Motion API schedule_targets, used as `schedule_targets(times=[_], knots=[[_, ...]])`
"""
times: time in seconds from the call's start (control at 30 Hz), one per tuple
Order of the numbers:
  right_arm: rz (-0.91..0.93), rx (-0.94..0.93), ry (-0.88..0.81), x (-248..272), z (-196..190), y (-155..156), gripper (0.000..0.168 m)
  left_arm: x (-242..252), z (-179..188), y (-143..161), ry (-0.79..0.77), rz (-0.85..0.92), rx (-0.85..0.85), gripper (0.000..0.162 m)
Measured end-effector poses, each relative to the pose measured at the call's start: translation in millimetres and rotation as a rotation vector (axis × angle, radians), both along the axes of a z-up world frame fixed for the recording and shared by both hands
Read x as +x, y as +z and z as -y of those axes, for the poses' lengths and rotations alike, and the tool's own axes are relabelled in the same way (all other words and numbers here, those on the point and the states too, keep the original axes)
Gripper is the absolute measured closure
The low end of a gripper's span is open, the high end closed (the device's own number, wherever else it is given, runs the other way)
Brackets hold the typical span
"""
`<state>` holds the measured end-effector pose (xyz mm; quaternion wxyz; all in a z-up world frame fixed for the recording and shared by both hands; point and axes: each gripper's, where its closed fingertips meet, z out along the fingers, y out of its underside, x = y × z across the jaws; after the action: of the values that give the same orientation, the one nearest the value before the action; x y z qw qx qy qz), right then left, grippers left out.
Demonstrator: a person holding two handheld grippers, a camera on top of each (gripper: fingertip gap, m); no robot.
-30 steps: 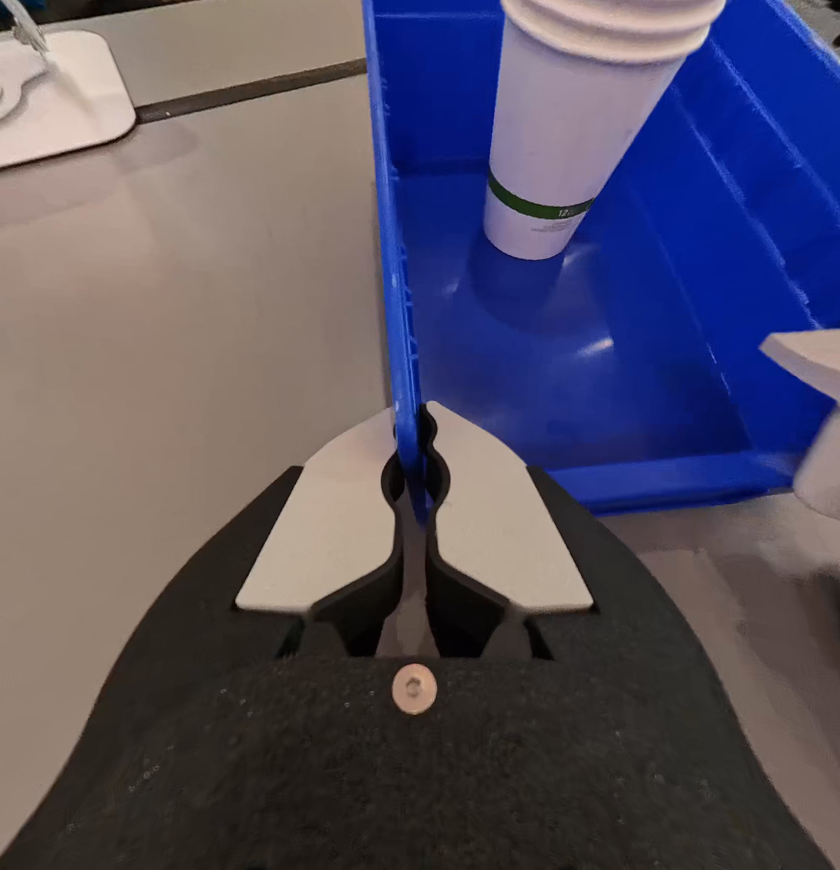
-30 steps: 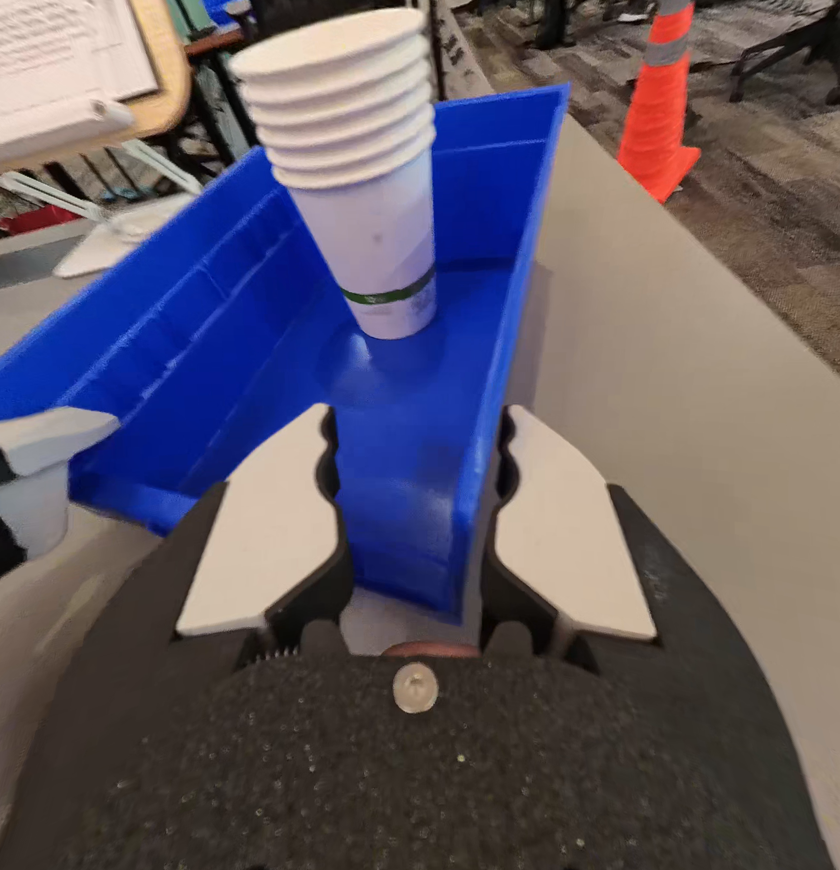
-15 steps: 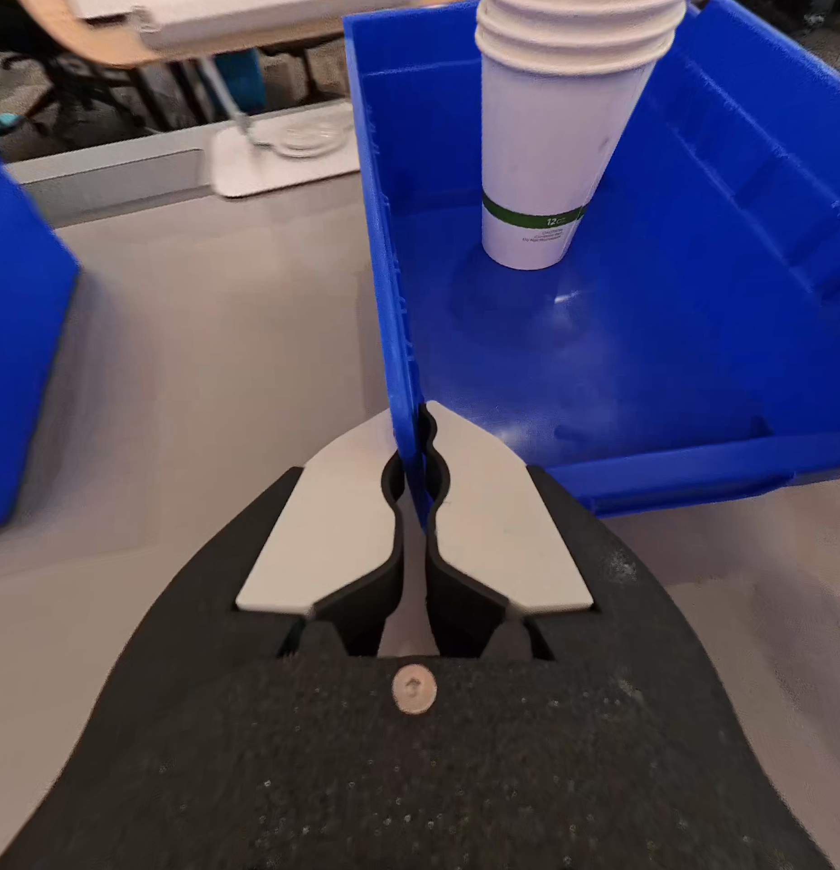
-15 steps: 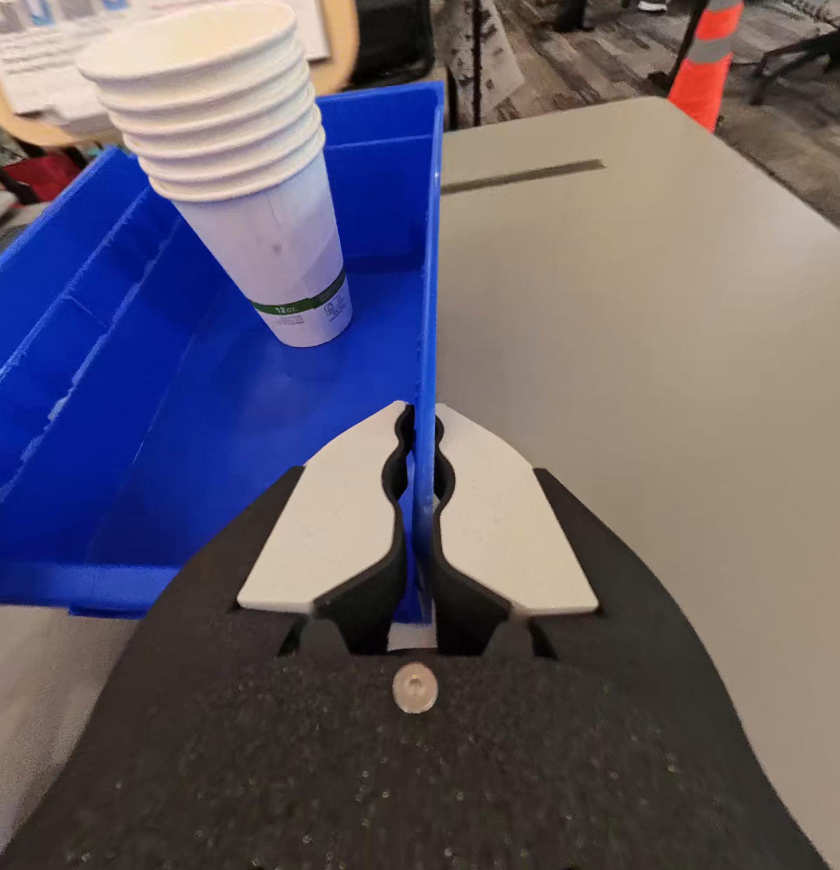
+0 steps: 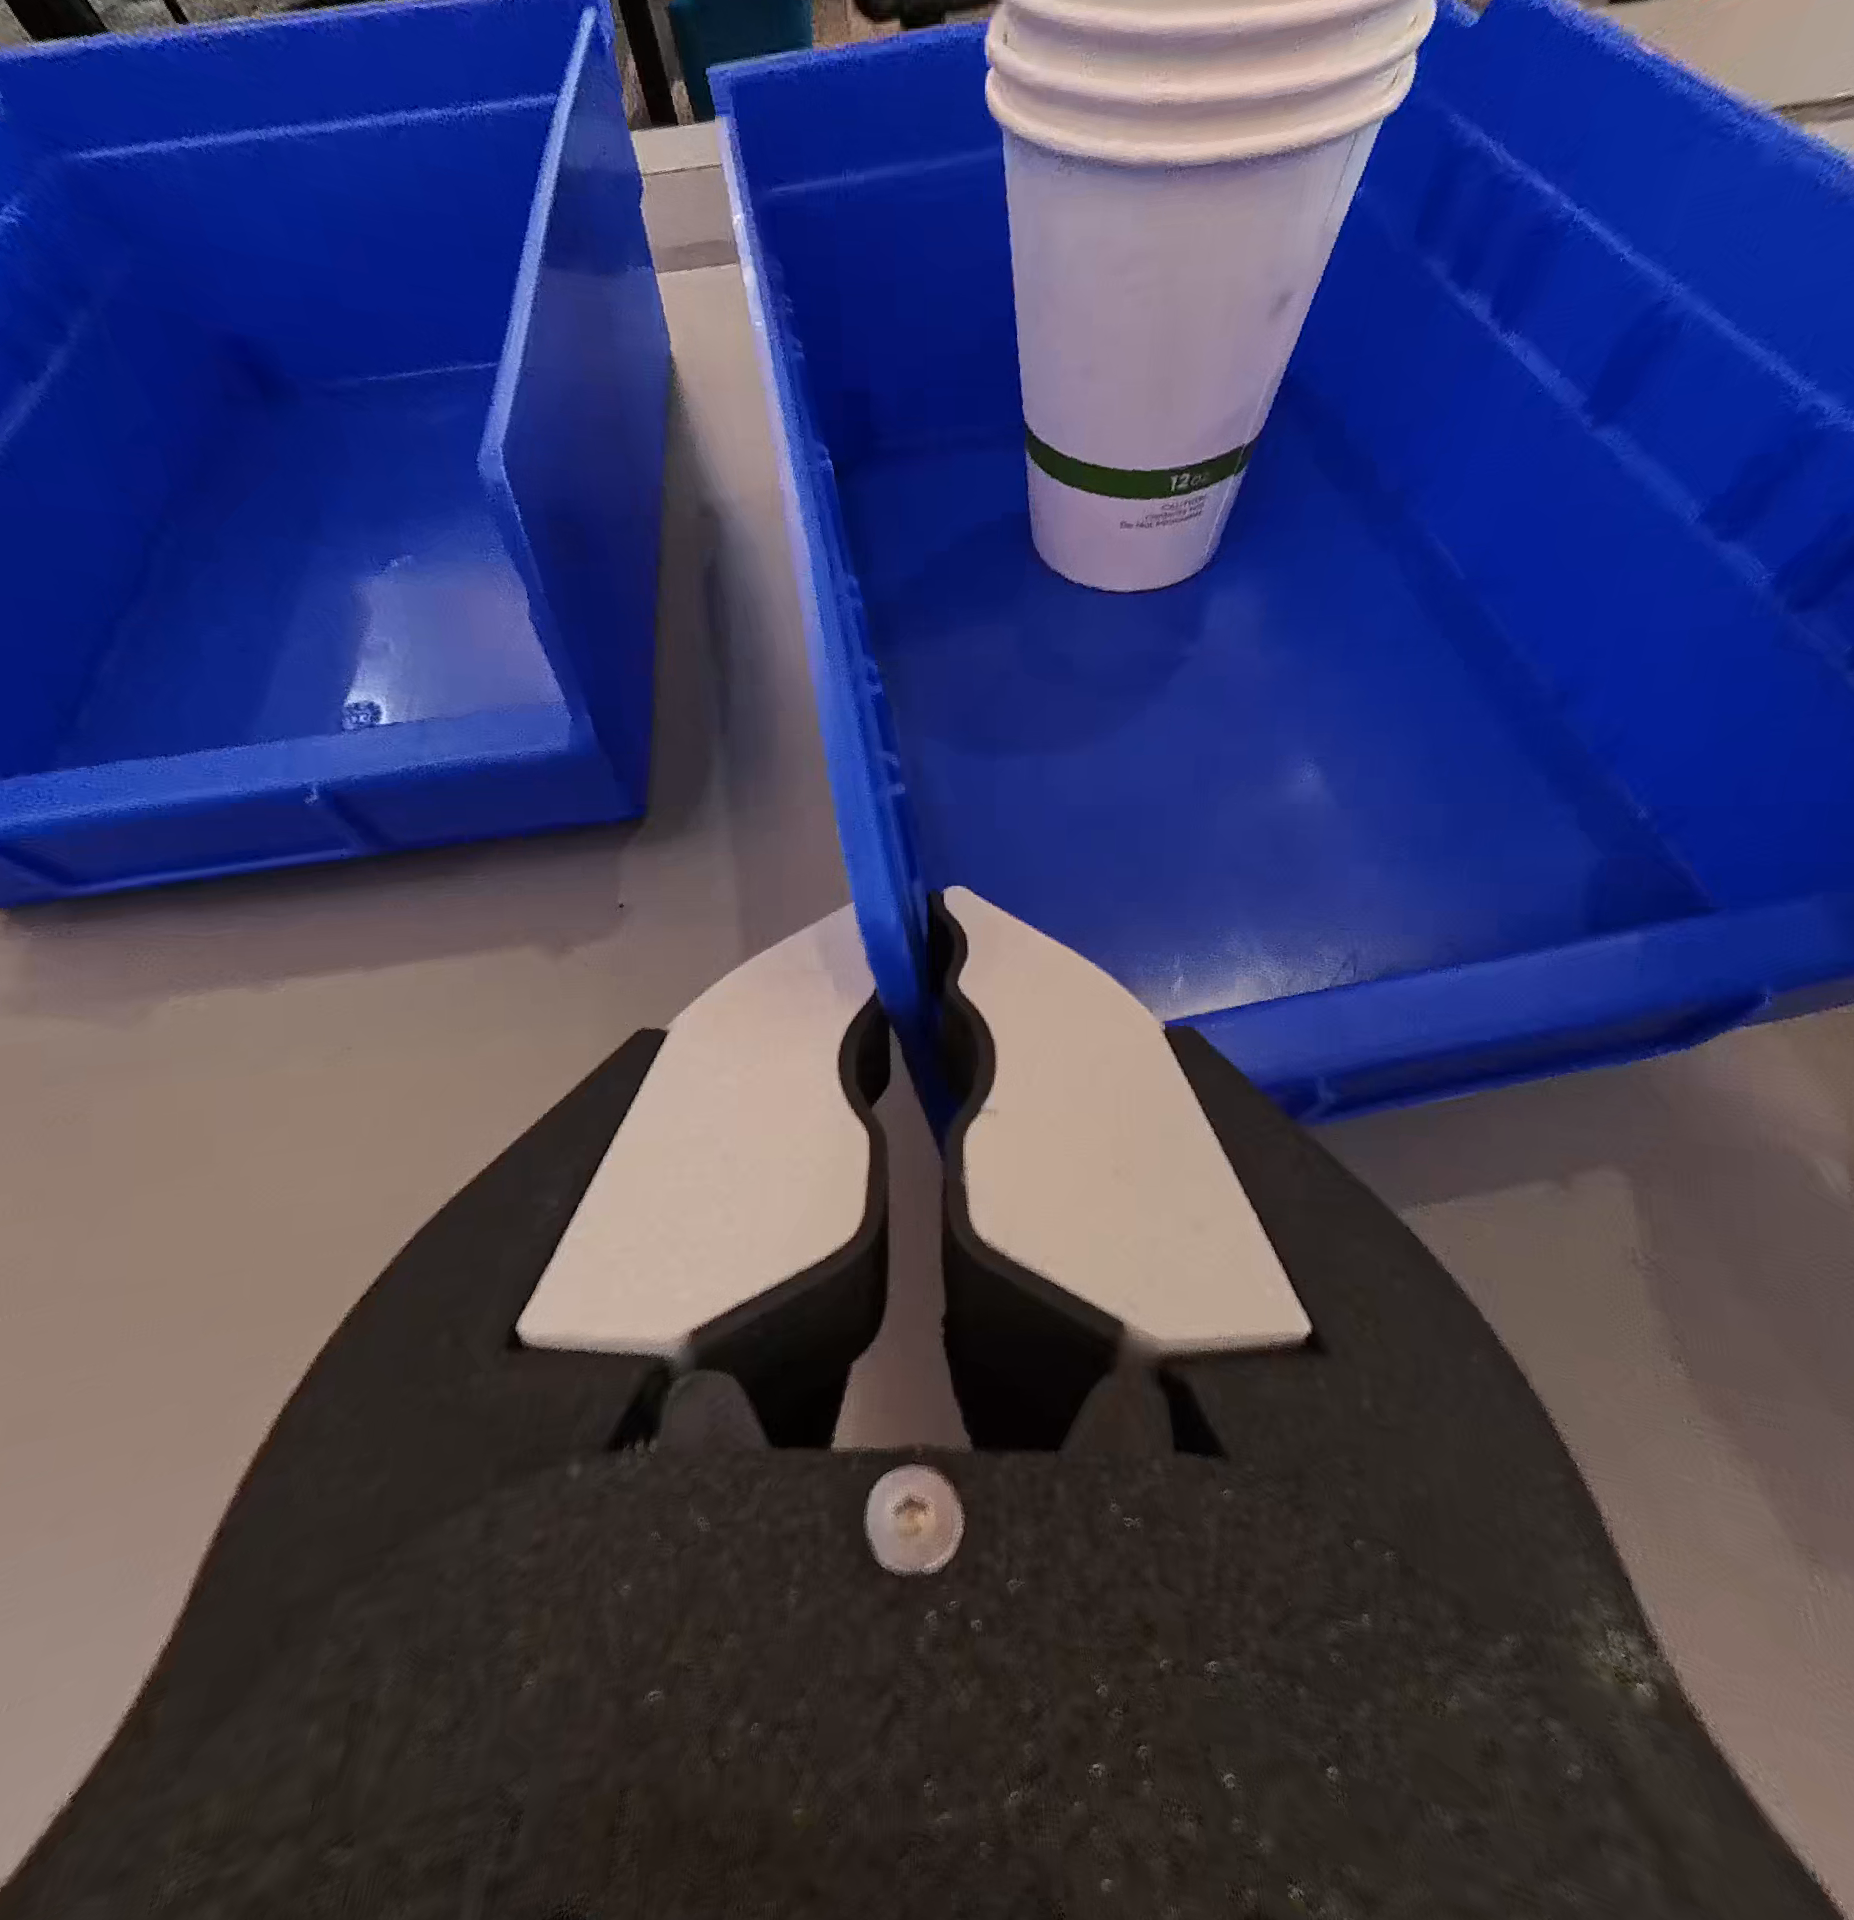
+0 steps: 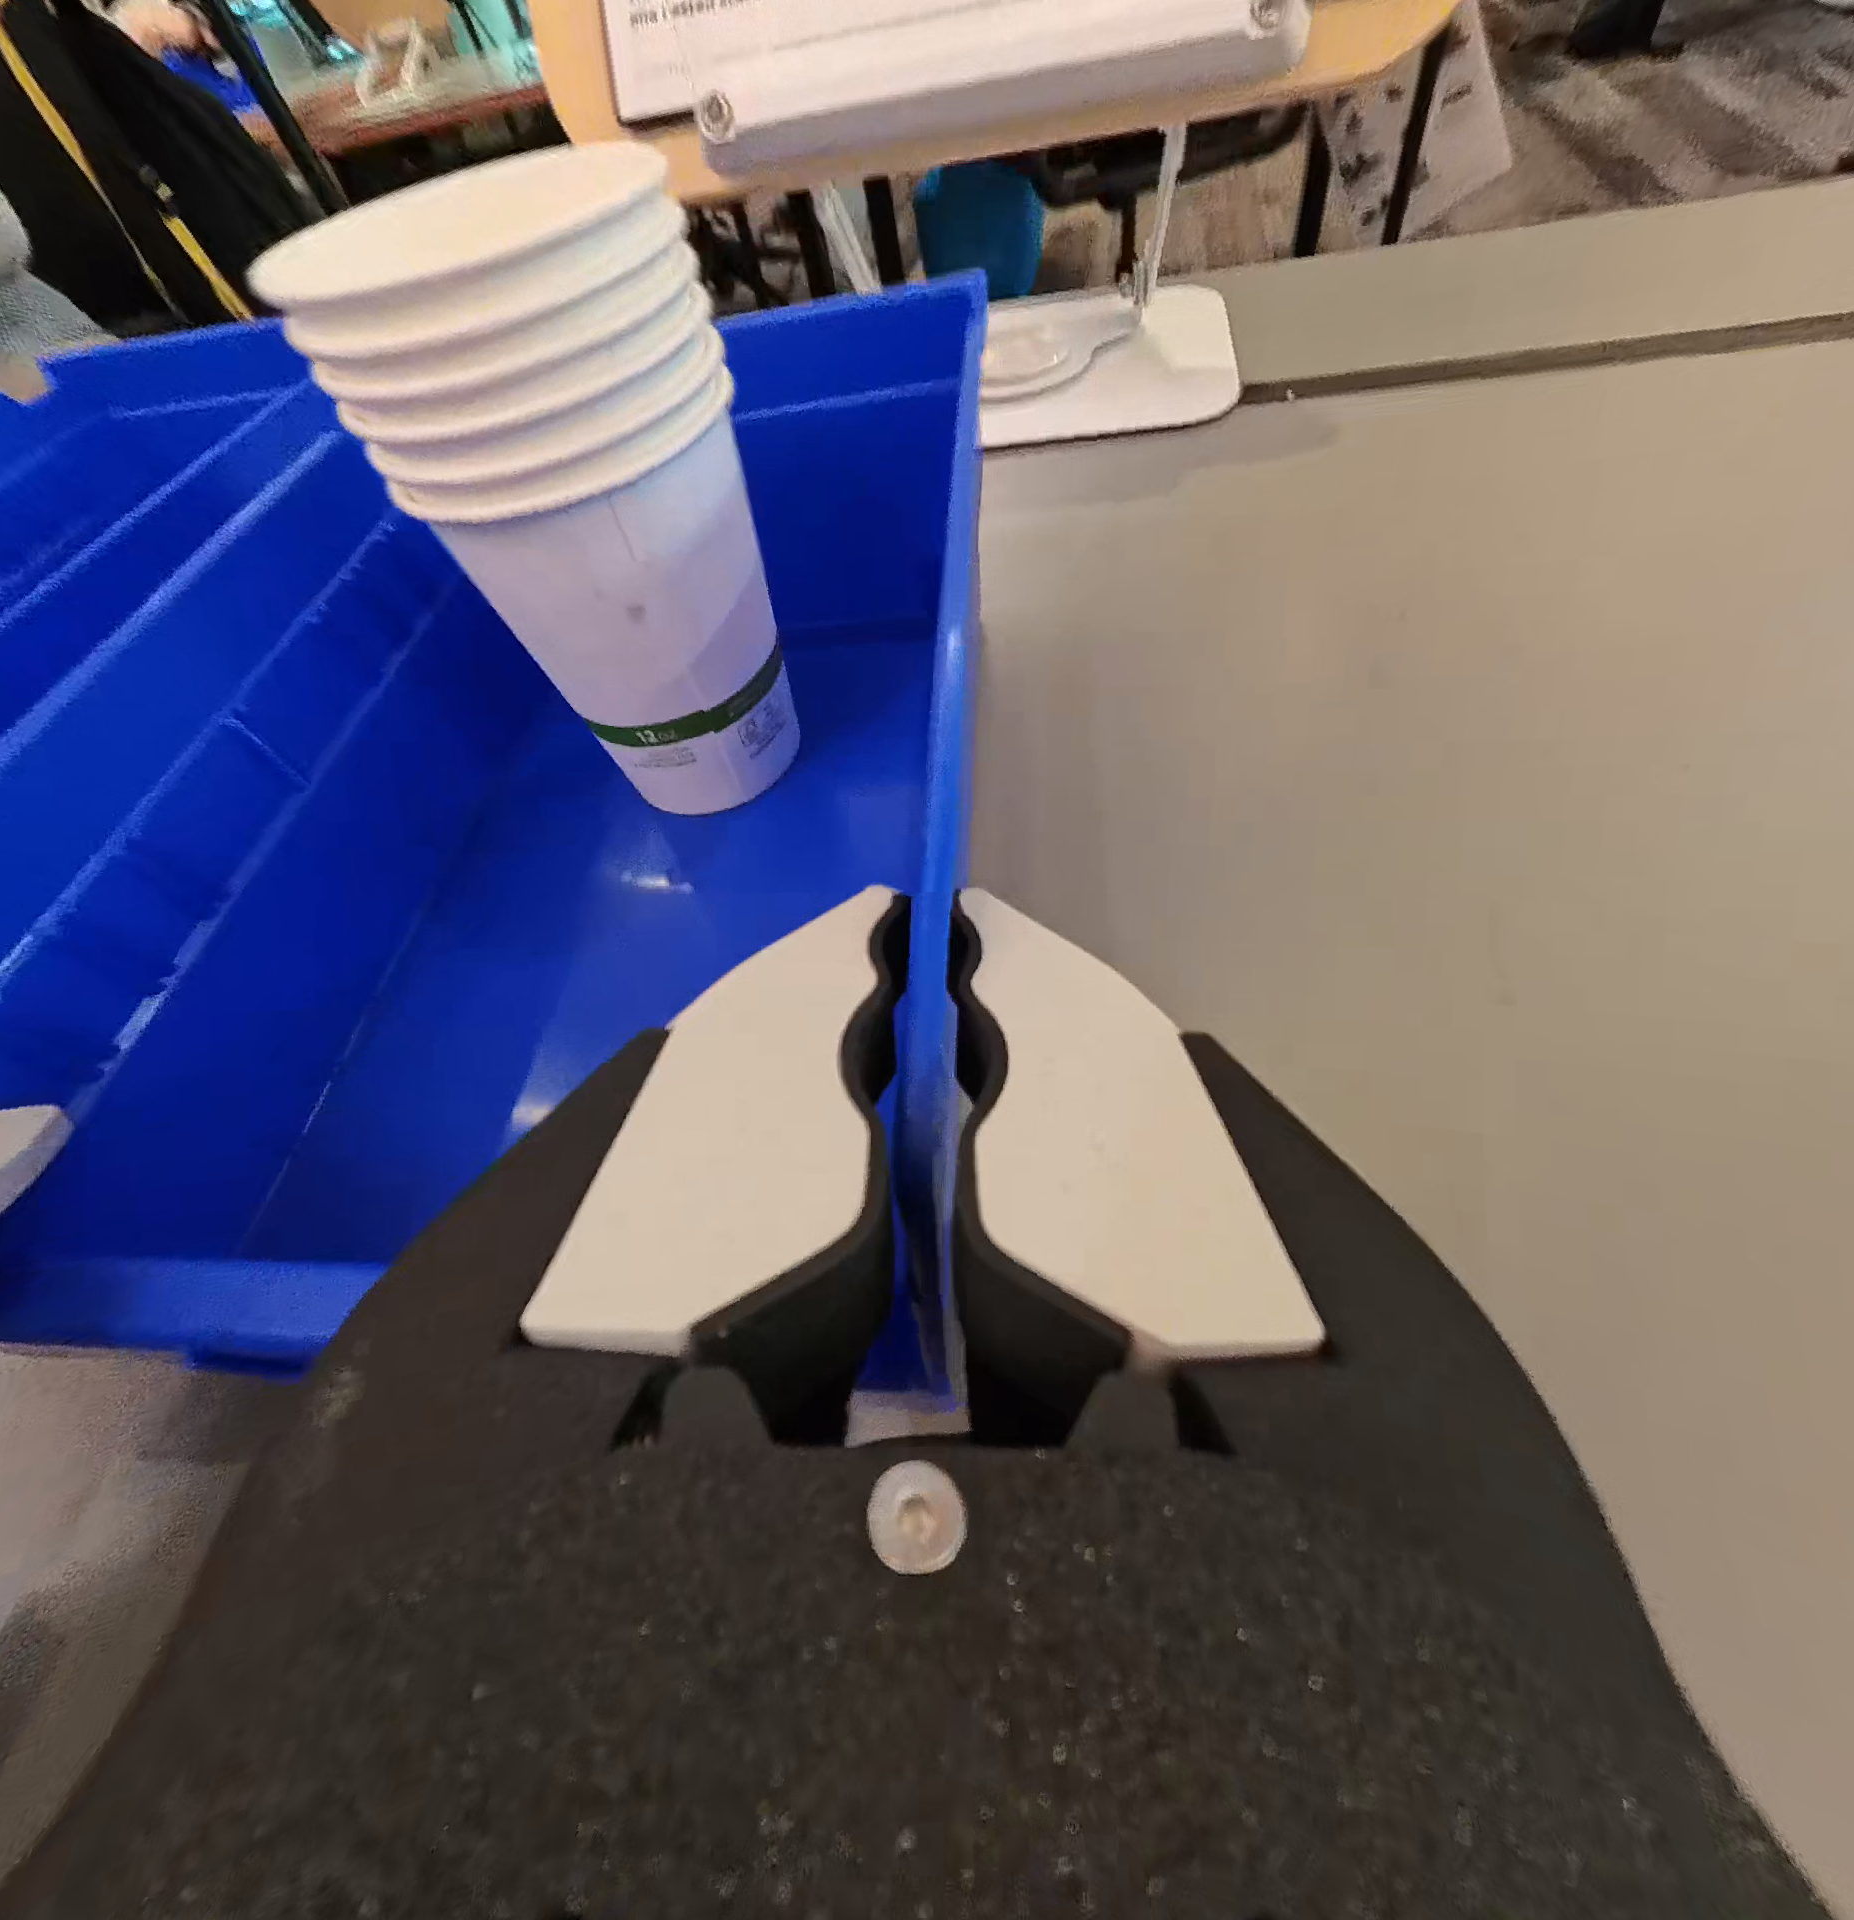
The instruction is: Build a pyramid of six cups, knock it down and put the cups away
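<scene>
Left gripper (image 5: 921, 971): your fingers are nearly closed, clamped on the left side wall of the blue bin (image 5: 1525, 831), close to the bin's near left corner. The thin wall runs up between the two pale pads.

Right gripper (image 6: 923, 971): likewise pinched tight, on the same bin's (image 6: 279, 935) right side wall near its near right corner; the wall passes deep between the fingers.

Stack of cups (image 5: 1162, 343): white paper cups nested together, green band around the bottom one, standing upright on the bin floor toward the far wall. In your right wrist view the stack (image 6: 590, 540) sits closer to the right wall than the left, and seven or so rims show.

Left wrist view only: a second blue bin (image 5: 279, 468), with no contents visible, standing on the grey table (image 5: 279, 1143) just left of the held bin, a strip of table between them.

Right wrist view only: the open table (image 6: 1474, 831) to the right of the bin, a white flat stand base (image 6: 1110, 374) near the table's far edge, a sign board above it, and the tip of your left gripper (image 6: 9, 1153) at the picture's left edge.
</scene>
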<state>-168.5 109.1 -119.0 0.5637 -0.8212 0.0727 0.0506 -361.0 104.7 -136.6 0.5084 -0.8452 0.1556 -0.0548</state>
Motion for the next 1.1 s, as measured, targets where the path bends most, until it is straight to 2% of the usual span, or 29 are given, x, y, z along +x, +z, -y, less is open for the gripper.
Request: schedule_targets(times=[0.03, 0.07, 0.1, 0.13, 0.17, 0.23, 0.3, 0.33, 0.4, 0.47, 0.53, 0.6, 0.7, 0.73, 0.77, 0.8, 0.9, 1.1], knots=[[0.022, 0.028, 0.03, -1, 0, 2, 0.159, 4, 1, -1, -0.027, 0.015, -0.006, 0.153], [0.063, 0.06, 0.063, -1, 2, 6, 0.151, 12, 6, -2, -0.086, 0.055, -0.035, 0.13], [0.109, 0.094, 0.069, 2, 7, 13, 0.131, 19, 14, -3, -0.133, 0.109, -0.085, 0.095], [0.162, 0.126, 0.083, 6, 16, 21, 0.119, 21, 25, 2, -0.161, 0.18, -0.122, 0.083], [0.212, 0.154, 0.115, 7, 27, 27, 0.117, 21, 38, 15, -0.209, 0.283, -0.12, 0.071], [0.247, 0.205, 0.198, 4, 52, 37, 0.109, -2, 60, 50, -0.253, 0.447, -0.038, 0.096], [0.175, 0.247, 0.356, -17, 70, 46, 0.107, -60, 57, 66, -0.163, 0.46, 0.047, 0.104], [0.118, 0.24, 0.43, -32, 74, 49, 0.104, -92, 45, 66, -0.11, 0.441, 0.069, 0.101], [0.078, 0.196, 0.569, -67, 82, 50, 0.096, -160, 4, 48, 0.037, 0.317, 0.054, 0.097], [0.095, 0.174, 0.683, -103, 93, 47, 0.101, -211, -42, 22, 0.139, 0.201, -0.038, 0.086], [0.069, 0.194, 0.79, -138, 109, 44, 0.109, -236, -81, 15, 0.168, 0.216, -0.08, 0.085], [0.055, 0.195, 0.855, -168, 119, 35, 0.111, -242, -113, 20, 0.149, 0.254, -0.049, 0.094], [0.072, 0.122, 0.841, -195, 117, 12, 0.109, -250, -144, 9, 0.141, 0.201, -0.082, 0.108], [0.08, 0.091, 0.838, -202, 117, 5, 0.108, -246, -146, 2, 0.113, 0.21, -0.131, 0.122], [0.092, 0.067, 0.824, -208, 116, 0, 0.107, -240, -144, -1, 0.073, 0.228, -0.156, 0.146], [0.105, 0.054, 0.801, -212, 114, -4, 0.106, -237, -141, -1, 0.057, 0.226, -0.152, 0.156], [0.159, 0.04, 0.727, -221, 105, -9, 0.103, -249, -118, -1, 0.132, 0.111, -0.111, 0.16], [0.166, 0.03, 0.591, -241, 81, -4, 0.105, -267, -24, -2, 0.276, 0.115, -0.044, 0.159]])
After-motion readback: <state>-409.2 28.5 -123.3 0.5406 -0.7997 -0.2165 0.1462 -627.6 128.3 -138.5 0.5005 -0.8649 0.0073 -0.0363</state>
